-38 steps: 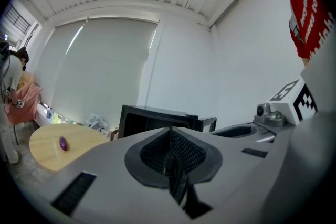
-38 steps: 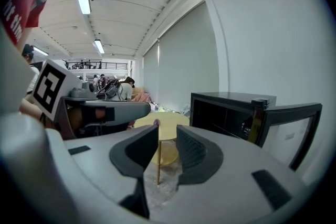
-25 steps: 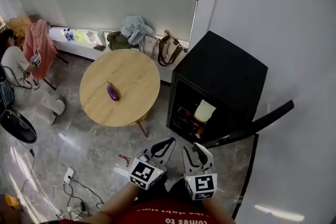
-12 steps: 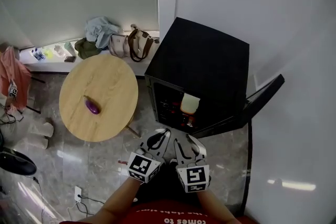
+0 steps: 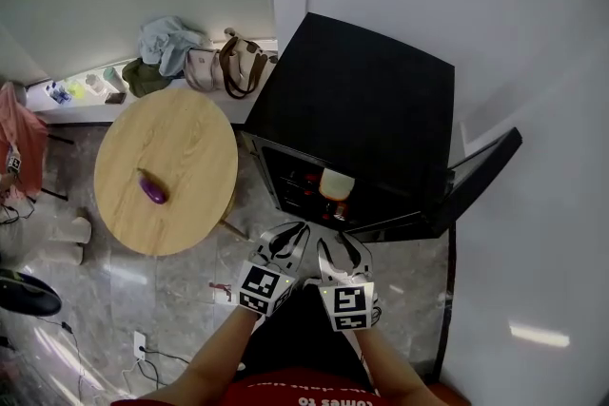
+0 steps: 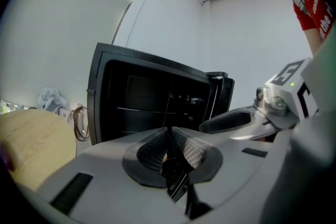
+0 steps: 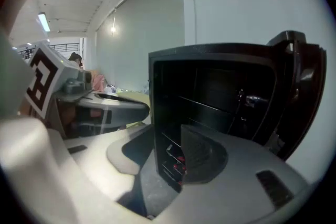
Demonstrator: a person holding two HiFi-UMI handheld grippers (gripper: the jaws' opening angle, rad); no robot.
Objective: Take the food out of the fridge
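A black fridge (image 5: 366, 105) stands with its door (image 5: 481, 178) swung open to the right. On its shelves sit a pale cream food item (image 5: 336, 183) and small red items (image 5: 310, 178). Both grippers hover side by side just in front of the opening, pointing at it. My left gripper (image 5: 297, 233) is shut with nothing between its pads (image 6: 181, 150). My right gripper (image 5: 335, 242) is open and empty; through its gap I see the fridge interior (image 7: 210, 97) and the red items (image 7: 180, 160). A purple eggplant (image 5: 152, 188) lies on the round wooden table (image 5: 181, 138).
The table stands left of the fridge, close to its corner. Bags (image 5: 228, 62) and clothes (image 5: 162, 43) line a low ledge at the back. Cables (image 5: 143, 352) lie on the grey floor. A white wall runs along the right, behind the open door.
Both grippers have sunk and come closer to the fridge opening. The head view has swung right, so the fridge now sits at the middle. The door stays open.
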